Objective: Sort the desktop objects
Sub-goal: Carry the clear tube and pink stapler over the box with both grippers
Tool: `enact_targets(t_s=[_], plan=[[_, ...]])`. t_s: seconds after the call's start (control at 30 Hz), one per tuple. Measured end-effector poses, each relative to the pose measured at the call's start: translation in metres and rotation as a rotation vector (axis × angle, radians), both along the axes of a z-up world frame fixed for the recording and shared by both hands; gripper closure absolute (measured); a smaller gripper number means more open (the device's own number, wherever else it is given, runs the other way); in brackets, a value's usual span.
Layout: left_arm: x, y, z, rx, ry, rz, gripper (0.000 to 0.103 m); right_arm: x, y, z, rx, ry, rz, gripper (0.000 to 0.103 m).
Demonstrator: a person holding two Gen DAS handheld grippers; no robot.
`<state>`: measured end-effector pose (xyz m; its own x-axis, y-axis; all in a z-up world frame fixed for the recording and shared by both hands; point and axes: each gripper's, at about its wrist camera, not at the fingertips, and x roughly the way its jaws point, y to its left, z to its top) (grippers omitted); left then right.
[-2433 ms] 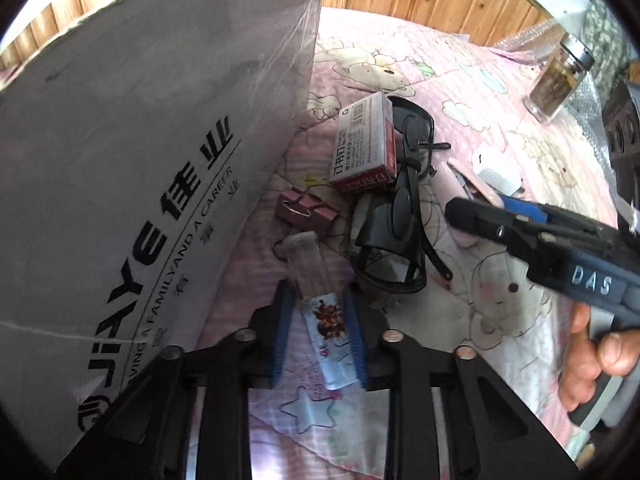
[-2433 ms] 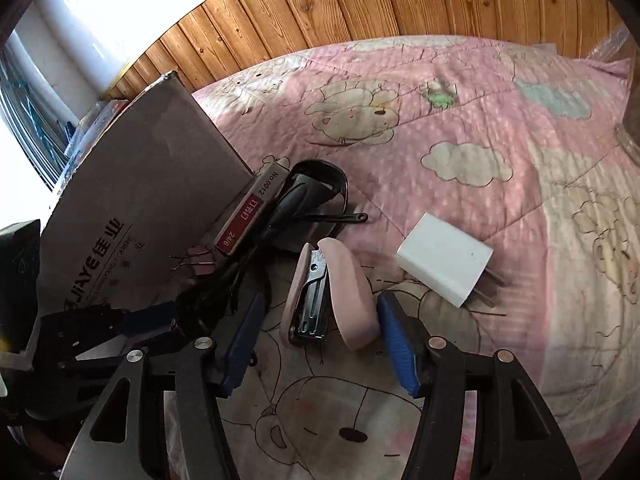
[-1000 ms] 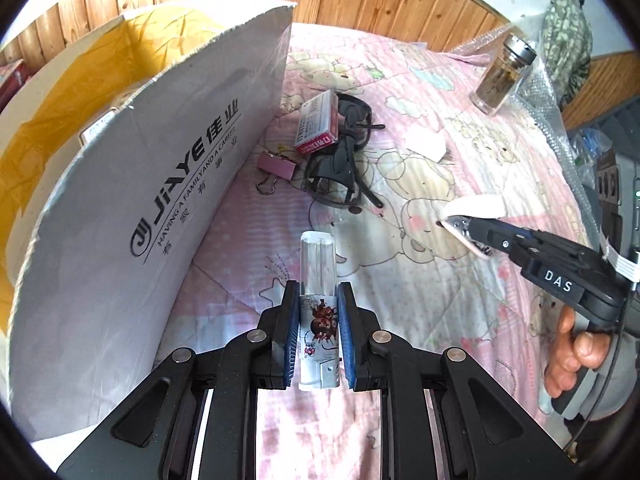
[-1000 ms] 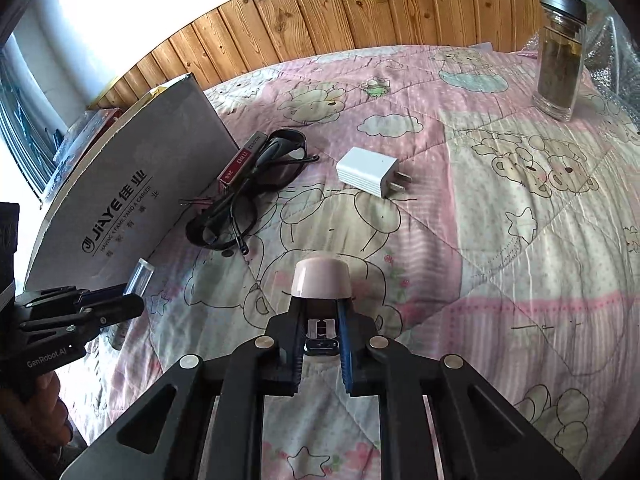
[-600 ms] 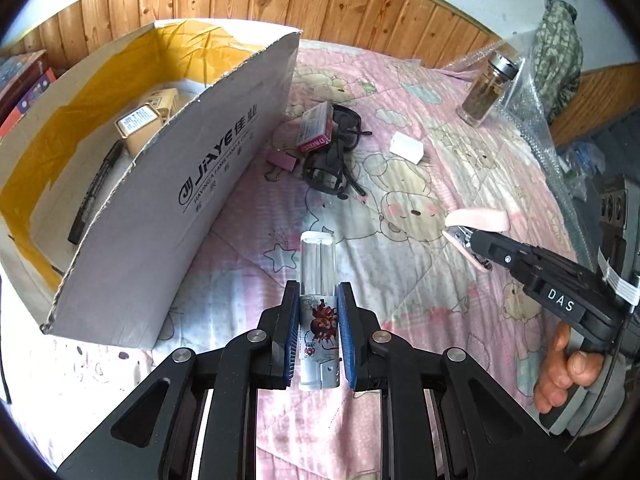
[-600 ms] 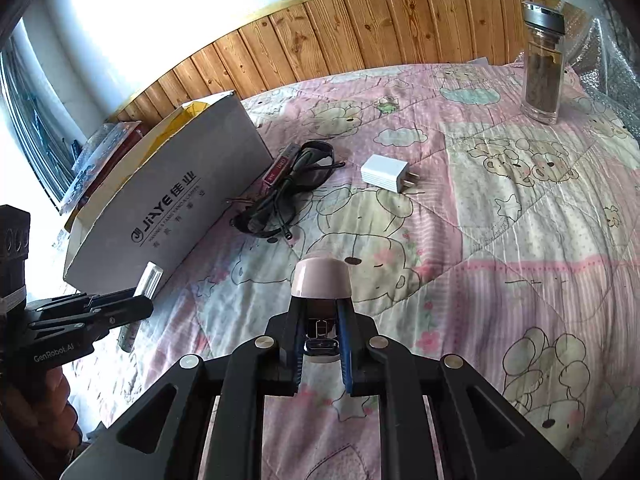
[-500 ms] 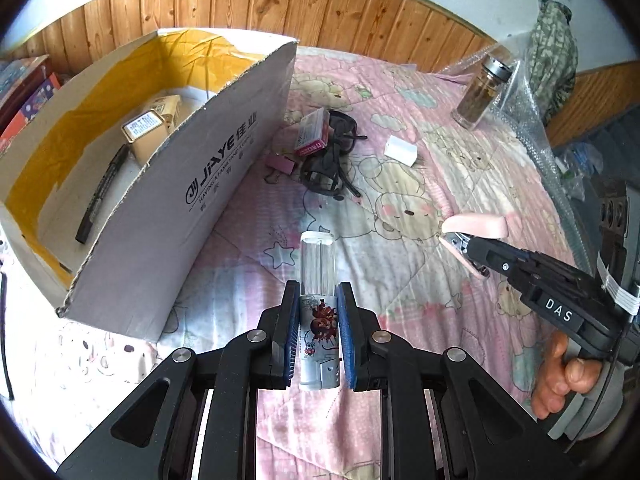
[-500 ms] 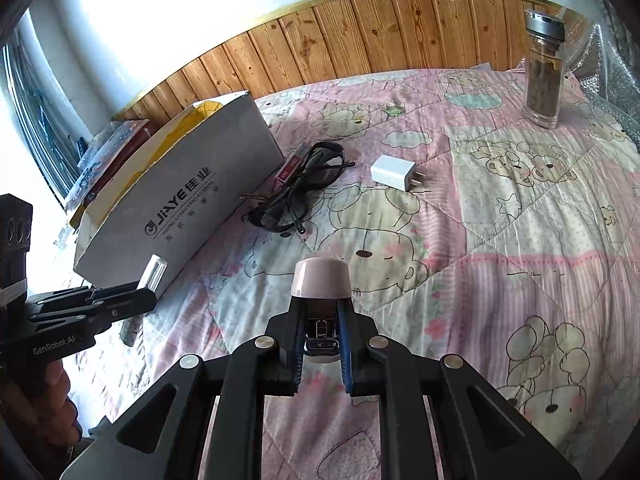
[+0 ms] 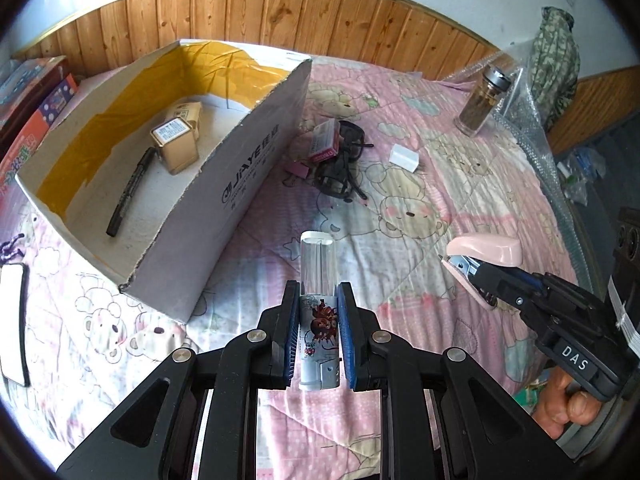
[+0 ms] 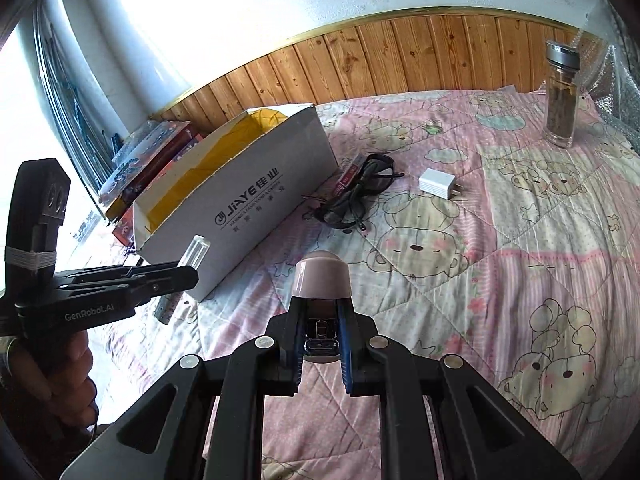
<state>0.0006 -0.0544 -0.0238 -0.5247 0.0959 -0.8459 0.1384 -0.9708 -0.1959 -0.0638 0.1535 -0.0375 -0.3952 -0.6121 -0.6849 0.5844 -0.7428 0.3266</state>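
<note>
My left gripper (image 9: 319, 320) is shut on a clear-capped glue stick (image 9: 317, 264) and holds it high above the pink quilt, right of the open cardboard box (image 9: 248, 160). My right gripper (image 10: 322, 320) is shut on a pink stapler (image 10: 321, 278), also lifted; the stapler shows in the left wrist view (image 9: 484, 254). Black glasses (image 9: 344, 168), a red staple box (image 9: 323, 145), a pink binder clip (image 9: 298, 168) and a white charger (image 9: 405, 158) lie on the quilt beside the box. The left gripper with the glue stick appears in the right wrist view (image 10: 188, 264).
The box holds a gold tin (image 9: 175, 146), a second tin behind it and a black marker (image 9: 130, 192). A glass bottle (image 9: 482, 102) stands at the far right near bubble wrap. A phone (image 9: 12, 324) lies at the left edge. Books (image 10: 148, 152) are stacked behind the box.
Both grippers have risen higher and drawn back from the quilt with their objects held. The box's inside has come more into the left wrist view.
</note>
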Motion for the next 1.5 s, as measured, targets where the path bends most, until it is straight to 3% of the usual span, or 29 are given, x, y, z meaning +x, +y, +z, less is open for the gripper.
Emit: enact_targets(t_s=[0.37, 0.67, 1.1, 1.5], plan=[[-0.024, -0.043, 0.034, 0.022, -0.080, 0.054, 0.085, -0.010, -0.061, 0.049, 0.021, -0.040, 0.131, 0.087], [-0.029, -0.080, 0.060, 0.039, -0.053, 0.110, 0.085, -0.023, -0.098, 0.091, 0.030, -0.011, 0.182, 0.087], [-0.039, -0.110, 0.065, 0.098, -0.056, 0.173, 0.085, -0.029, -0.146, 0.112, 0.051, 0.013, 0.276, 0.088], [-0.053, -0.133, 0.059, 0.032, -0.081, 0.205, 0.085, -0.046, -0.193, 0.109, 0.102, 0.037, 0.331, 0.087]])
